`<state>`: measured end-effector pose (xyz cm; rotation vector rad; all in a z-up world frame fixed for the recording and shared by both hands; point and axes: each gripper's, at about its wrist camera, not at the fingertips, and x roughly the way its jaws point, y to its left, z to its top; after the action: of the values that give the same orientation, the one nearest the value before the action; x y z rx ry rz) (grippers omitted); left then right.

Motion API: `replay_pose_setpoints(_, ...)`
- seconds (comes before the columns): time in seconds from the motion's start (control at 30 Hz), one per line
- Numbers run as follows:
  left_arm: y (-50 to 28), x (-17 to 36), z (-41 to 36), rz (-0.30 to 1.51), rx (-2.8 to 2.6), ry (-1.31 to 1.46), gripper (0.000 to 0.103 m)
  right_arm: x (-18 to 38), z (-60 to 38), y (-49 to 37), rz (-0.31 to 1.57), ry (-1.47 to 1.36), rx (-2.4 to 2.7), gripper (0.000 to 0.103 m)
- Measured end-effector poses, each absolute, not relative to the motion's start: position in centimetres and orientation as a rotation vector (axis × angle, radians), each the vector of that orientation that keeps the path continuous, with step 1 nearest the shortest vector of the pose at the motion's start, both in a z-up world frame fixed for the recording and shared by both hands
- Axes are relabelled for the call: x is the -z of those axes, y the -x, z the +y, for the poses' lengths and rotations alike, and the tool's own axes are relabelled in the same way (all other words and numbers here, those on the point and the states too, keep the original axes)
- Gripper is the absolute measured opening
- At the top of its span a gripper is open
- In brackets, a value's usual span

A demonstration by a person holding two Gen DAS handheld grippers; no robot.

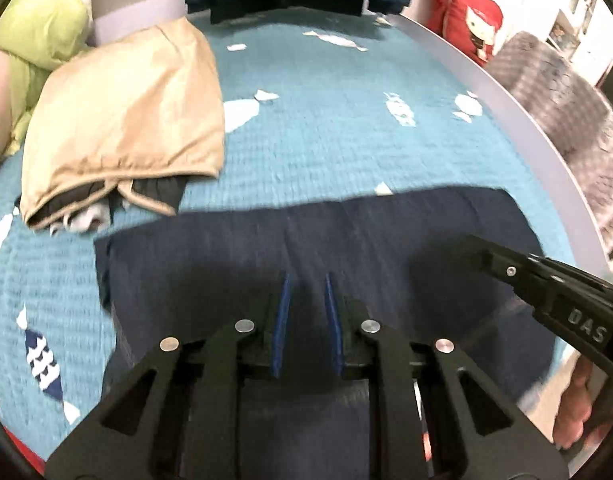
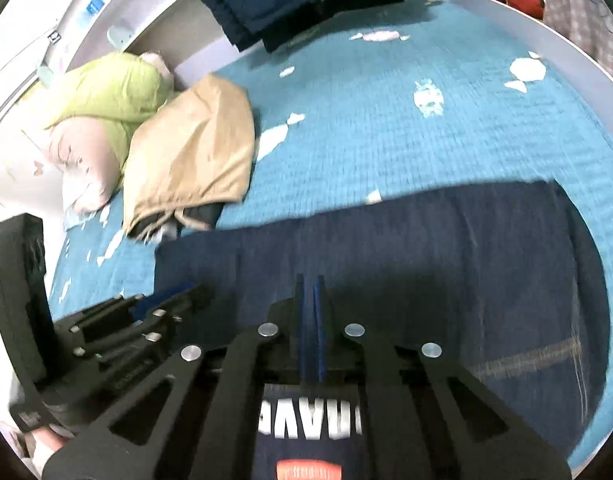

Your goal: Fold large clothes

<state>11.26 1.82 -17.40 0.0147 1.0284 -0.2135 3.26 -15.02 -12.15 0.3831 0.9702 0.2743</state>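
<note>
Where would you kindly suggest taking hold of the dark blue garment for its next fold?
Probably the dark blue garment at its two far corners, coming from above: that far edge lies flat and straight across the blue bedspread, clear of the tan folded pile.

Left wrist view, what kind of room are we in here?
Most likely a bedroom. A teal quilted bedspread covers a bed, a pink pillow lies at its head, and clothes are on it: a navy garment spread flat and a folded tan one.
</note>
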Motion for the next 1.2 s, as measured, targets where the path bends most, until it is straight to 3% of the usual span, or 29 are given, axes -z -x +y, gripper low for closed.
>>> replay_pose_setpoints(0.33, -15.7, 23.5, 3.4, 1.019, 0.179, 0.005, 0.011, 19.1, -14.6, -9.2, 1.059, -0.310, -0.338, 0.000)
replay_pose_setpoints(0.37, -15.7, 23.5, 3.9, 1.012, 0.165, 0.005, 0.002, 19.2, -15.7, -9.1, 1.050, -0.343, -0.364, 0.000)
replay_pose_setpoints(0.6, -16.7, 24.5, 14.0, 1.043, -0.030, 0.166, 0.003, 18.4, -26.2, -8.2, 1.010, -0.324, -0.095, 0.000)
replay_pose_setpoints(0.77, -15.7, 22.1, 14.7, 1.040, -0.109, 0.157, 0.003, 16.7, -30.0, -5.9, 0.974, -0.405, 0.052, 0.000)
replay_pose_setpoints(0.8, -15.2, 21.5, 14.8, 1.046, -0.103, 0.184, 0.003, 15.9, -29.7, -5.0, 0.955, -0.438, 0.035, 0.005)
replay_pose_setpoints(0.97, -11.5, 19.0, 11.1, 1.036, 0.076, 0.212, 0.003, 13.9, -21.6, -1.5, 0.959, -0.396, -0.250, 0.005)
replay_pose_setpoints(1.13, -8.3, 22.1, 4.7, 1.127, 0.190, 0.115, 0.003, 17.0, -14.2, 0.1, 1.065, -0.316, -0.394, 0.005)
replay_pose_setpoints(1.2, -7.1, 23.5, 4.7, 1.121, 0.165, 0.049, 0.003, 17.7, -14.9, 0.7, 1.071, -0.295, -0.374, 0.000)
